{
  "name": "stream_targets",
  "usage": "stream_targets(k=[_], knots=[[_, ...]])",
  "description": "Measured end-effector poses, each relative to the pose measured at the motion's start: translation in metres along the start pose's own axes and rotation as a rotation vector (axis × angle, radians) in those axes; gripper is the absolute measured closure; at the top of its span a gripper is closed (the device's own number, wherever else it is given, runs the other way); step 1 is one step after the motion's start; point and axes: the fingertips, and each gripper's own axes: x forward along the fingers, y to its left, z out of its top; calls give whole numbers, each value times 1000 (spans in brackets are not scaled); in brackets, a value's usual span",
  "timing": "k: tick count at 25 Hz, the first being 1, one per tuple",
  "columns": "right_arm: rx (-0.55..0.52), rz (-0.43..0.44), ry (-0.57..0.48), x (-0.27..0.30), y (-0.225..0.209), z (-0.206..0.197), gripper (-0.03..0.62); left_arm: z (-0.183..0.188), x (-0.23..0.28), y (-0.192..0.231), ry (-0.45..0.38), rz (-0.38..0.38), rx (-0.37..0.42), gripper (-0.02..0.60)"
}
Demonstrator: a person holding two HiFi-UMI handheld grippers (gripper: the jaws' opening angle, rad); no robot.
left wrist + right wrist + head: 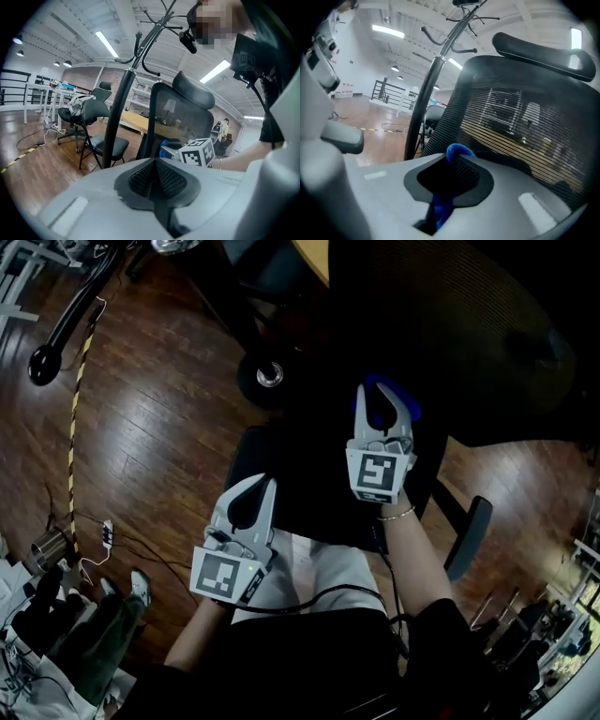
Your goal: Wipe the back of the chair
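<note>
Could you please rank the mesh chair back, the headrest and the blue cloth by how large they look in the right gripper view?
1. mesh chair back, filling much of the view
2. headrest
3. blue cloth, smallest though nearest the camera

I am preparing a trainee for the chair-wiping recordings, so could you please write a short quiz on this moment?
1. True or false: the left gripper has a cloth between its fingers.
2. Multiple choice: what does the right gripper hold? A) a sponge B) a blue cloth C) nothing
3. Fill in: in the right gripper view, the mesh chair back is topped by a dark ____.

Key
1. False: its fingers are shut with nothing between them.
2. B
3. headrest
</note>
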Motion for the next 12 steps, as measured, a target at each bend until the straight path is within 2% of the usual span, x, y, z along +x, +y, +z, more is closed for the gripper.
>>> stream_targets(k=[2,5,9,12], knots=[[5,19,-5,9,14,8,559,7,-5,3,-30,-9,-9,574],[-32,45,-15,17,30,17,559,10,-10,9,-13,10,-38,574],[-25,74,-16,24,46,25,559,14,-13,7,-4,-20,-28,574],[-29,154,-31,30,65,34,559,15,-13,6,2,-31,-17,574]])
